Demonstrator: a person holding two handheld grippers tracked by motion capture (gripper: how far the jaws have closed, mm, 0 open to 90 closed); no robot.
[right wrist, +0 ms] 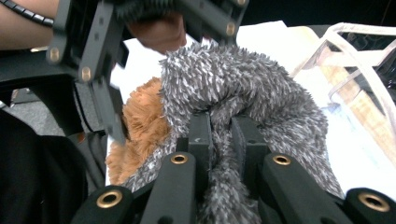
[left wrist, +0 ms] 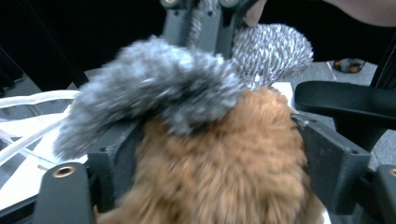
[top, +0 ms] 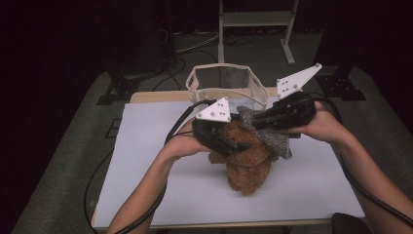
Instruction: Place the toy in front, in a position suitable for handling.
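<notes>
A brown plush toy [top: 248,170] lies on the white table [top: 160,170]. My left gripper [top: 234,145] reaches in from the left and is shut on the toy's upper part. In the left gripper view the brown fur [left wrist: 219,158] fills the gap between its two jaws and touches both. A grey fuzzy cloth [top: 272,139] drapes over the top of the toy. My right gripper [top: 254,122] comes from the right and is shut on that cloth. Seen from the right gripper [right wrist: 222,135], grey pile [right wrist: 233,84] bulges between its close-set jaws, with brown fur [right wrist: 140,116] beside it.
A clear pouch with a beige rim [top: 221,80] stands open at the table's far edge, just behind both hands. A metal stand [top: 255,19] is on the floor beyond. Cables trail off the table's left and right sides. Dark floor surrounds the table.
</notes>
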